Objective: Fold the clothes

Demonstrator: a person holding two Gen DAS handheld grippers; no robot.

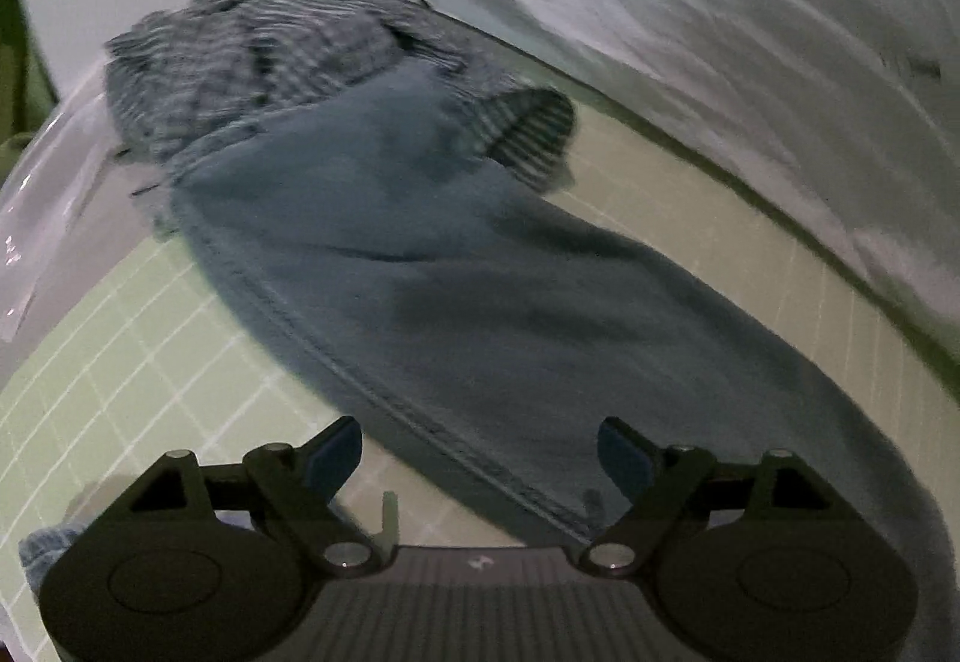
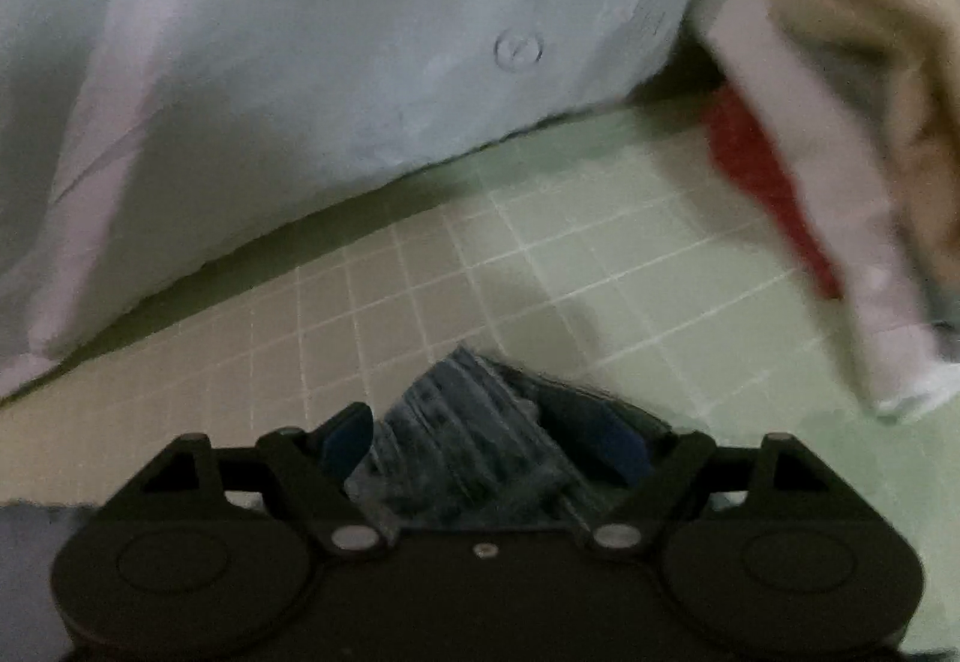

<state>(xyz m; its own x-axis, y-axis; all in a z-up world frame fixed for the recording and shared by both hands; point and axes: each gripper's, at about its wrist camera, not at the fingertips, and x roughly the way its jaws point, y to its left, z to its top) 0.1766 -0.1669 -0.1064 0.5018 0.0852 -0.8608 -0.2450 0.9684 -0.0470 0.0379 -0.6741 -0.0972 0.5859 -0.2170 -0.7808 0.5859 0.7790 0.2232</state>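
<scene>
Now | left tongs (image 1: 480, 452) wide over blue garment (image 1: 450, 272) (untouched) | right tongs (image 2: 489, 449) wide, striped cloth (image 2: 468, 434) between

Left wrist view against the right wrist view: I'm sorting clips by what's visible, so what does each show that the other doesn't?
Only the left wrist view shows the blue-grey garment spread on the mat, with striped cloth bunched behind it. Only the right shows a tan cloth, something red and a crumpled dark striped piece between its fingers. Both share the green gridded mat, pale sheeting and open jaws.
</scene>
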